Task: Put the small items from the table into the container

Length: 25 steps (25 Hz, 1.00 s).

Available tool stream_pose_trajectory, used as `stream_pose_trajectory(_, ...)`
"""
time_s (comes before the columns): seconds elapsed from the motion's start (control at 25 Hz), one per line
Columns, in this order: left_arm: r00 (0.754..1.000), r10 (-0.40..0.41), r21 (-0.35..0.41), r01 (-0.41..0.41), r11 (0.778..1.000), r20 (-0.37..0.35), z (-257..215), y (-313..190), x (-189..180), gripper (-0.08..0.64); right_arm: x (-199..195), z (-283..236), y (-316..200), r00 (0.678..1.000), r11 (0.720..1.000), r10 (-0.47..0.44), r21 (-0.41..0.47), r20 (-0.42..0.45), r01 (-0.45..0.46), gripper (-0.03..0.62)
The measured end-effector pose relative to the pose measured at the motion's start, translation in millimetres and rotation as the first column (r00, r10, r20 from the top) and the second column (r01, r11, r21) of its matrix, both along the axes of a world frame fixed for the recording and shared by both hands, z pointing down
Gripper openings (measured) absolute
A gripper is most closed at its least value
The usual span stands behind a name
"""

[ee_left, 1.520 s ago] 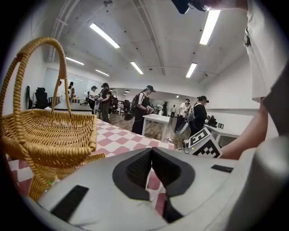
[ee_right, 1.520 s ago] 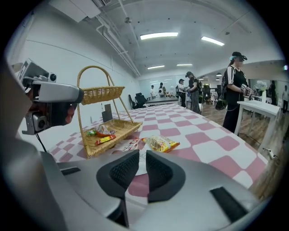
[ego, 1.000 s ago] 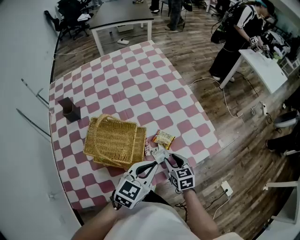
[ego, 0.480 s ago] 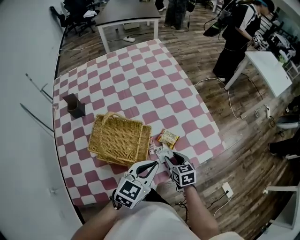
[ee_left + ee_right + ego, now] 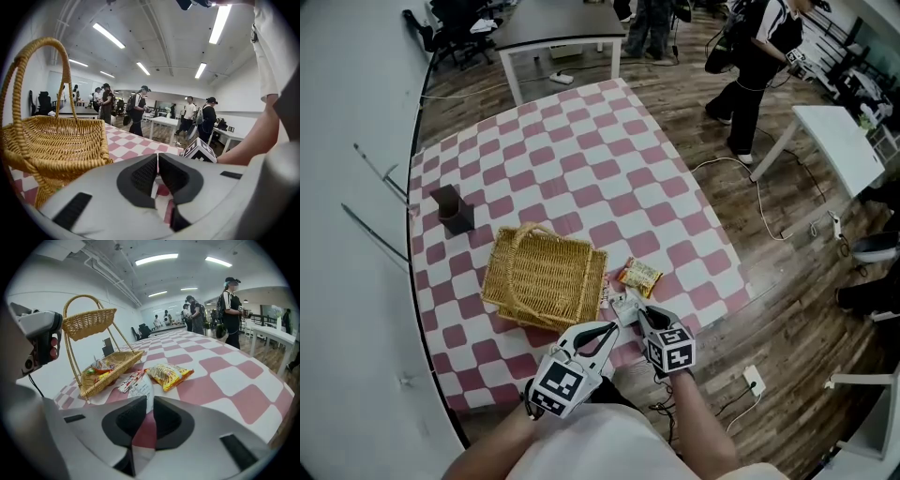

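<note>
1. Closing on a thin white sachet [image 5: 140,391], the right gripper [image 5: 149,401] has its jaws almost together. The sachet's edge is pinched between the pads, low in the centre of the right gripper view.
2. In the head view this gripper [image 5: 630,311] sits at the lower centre, over the near edge of the checkered table [image 5: 581,169].
3. The left gripper [image 5: 158,158] has its jaws together, tips touching, with nothing between them. In the head view it lies just left of the right gripper.
4. A wicker basket [image 5: 546,278] stands left of centre; the right gripper view shows colourful packets [image 5: 98,367] inside it.
5. A yellow snack packet [image 5: 637,276] lies just right of the basket, and a red-and-white stick packet [image 5: 602,292] lies between the two.
6. A dark holder [image 5: 453,211] stands at the upper left, well apart from the basket.
</note>
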<state>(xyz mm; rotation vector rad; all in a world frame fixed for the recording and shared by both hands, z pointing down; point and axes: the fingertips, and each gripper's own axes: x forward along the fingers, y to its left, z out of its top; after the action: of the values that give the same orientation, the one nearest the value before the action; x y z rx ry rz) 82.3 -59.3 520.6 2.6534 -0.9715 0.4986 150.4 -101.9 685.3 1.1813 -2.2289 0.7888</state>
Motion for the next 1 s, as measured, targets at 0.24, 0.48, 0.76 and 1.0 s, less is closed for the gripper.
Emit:
stream_pose_trajectory(0.24,1.000,0.013,0.009,-0.013,1.000,-0.012,-4.6,3.3,-2.1,0.012,-4.2,-12.8,1.7,1.000,1.000,0.004,0.026,0.010,-0.004,0.008)
stream_pose_trajectory(0.48,0.999,0.042,0.024,-0.042,0.999,-0.020,-11.8,9.1,-5.5,0.012,-4.6,-36.2,5.1,0.999,0.998,0.018,0.063,0.030,-0.020,0.005)
stream_pose_trajectory(0.76,0.996,0.081,0.057,-0.079,0.995,-0.042,-27.1,15.4,-12.8,0.012,0.5,-61.5,8.8,0.998,0.992,0.061,0.112,0.036,-0.064,0.005)
stream_pose_trajectory(1.0,0.993,0.101,0.086,-0.096,0.992,-0.056,-39.0,18.1,-20.9,0.012,1.1,-85.5,11.5,0.995,0.983,0.084,0.160,0.044,-0.090,0.005)
